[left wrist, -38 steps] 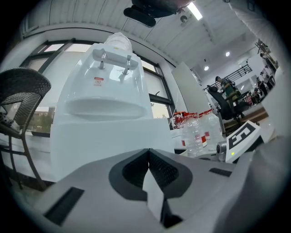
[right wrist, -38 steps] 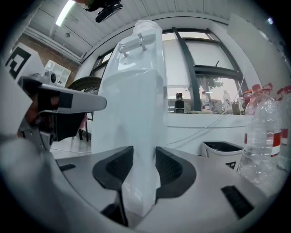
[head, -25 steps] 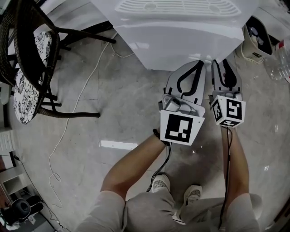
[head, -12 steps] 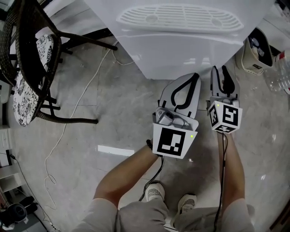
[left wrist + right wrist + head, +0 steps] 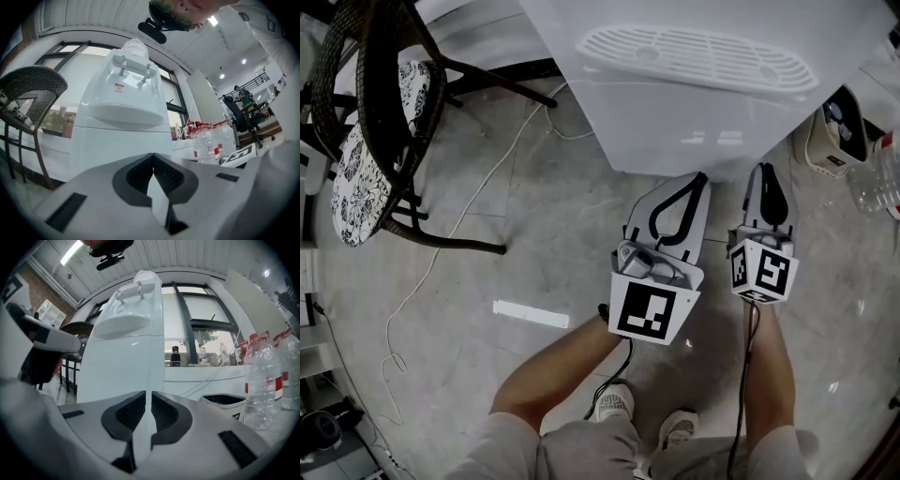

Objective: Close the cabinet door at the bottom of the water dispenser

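The white water dispenser [image 5: 703,103] stands on the marble floor [image 5: 534,234] straight ahead of both grippers; the left gripper view shows its two taps and above them a small red label [image 5: 119,87], too small to read. Its lower front [image 5: 112,145] reads as one plain white face; the cabinet door's edge cannot be made out. The left gripper [image 5: 701,176] points at the dispenser's base, just short of it, jaws pressed together on nothing. The right gripper [image 5: 766,170] is alongside, jaws just drawn in to a narrow slit, nothing between them; each gripper carries a cube of black square markers. A wicker chair [image 5: 375,122] with a patterned cushion stands to the left; clear bottles [image 5: 269,376] with red labels, lettering illegible, stand to the right.
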The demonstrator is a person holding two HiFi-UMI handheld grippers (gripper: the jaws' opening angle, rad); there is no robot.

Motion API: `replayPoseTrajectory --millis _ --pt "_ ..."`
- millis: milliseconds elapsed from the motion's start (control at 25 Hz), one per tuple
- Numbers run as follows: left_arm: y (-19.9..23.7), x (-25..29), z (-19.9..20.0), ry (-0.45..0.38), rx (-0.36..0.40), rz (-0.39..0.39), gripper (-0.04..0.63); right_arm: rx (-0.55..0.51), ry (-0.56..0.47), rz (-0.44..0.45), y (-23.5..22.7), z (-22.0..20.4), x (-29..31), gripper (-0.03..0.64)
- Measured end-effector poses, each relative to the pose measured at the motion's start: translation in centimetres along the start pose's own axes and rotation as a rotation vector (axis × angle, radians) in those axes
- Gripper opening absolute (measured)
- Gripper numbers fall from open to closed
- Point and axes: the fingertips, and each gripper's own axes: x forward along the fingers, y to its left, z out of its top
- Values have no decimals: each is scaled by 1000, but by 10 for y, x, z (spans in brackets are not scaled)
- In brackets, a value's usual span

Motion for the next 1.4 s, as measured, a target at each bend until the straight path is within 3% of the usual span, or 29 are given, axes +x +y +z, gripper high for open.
replayPoseTrajectory --millis 160,320,400,520,680,920,1200,1400 --pt "15 -17 2 22 27 29 8 85 -39 -38 0 20 -24 34" --pt "33 -40 7 34 -91 104 8 170 -32 -73 -10 40 -43 31" --pt "39 -50 20 30 -115 125 8 176 -26 -69 -11 55 -55 31" --pt "48 -61 60 18 -83 139 8 158 -19 -60 -12 91 -73 31" --pt "54 -73 143 -11 -65 150 8 135 -19 -67 -19 168 -100 31" --pt "47 -93 287 -7 -37 158 8 136 -26 -39 -20 318 -138 31" --pt "47 -119 479 38 -108 194 8 146 31 24 -26 513 -202 31" --pt "48 -142 620 80 -114 215 8 195 99 31 -53 645 -265 31"
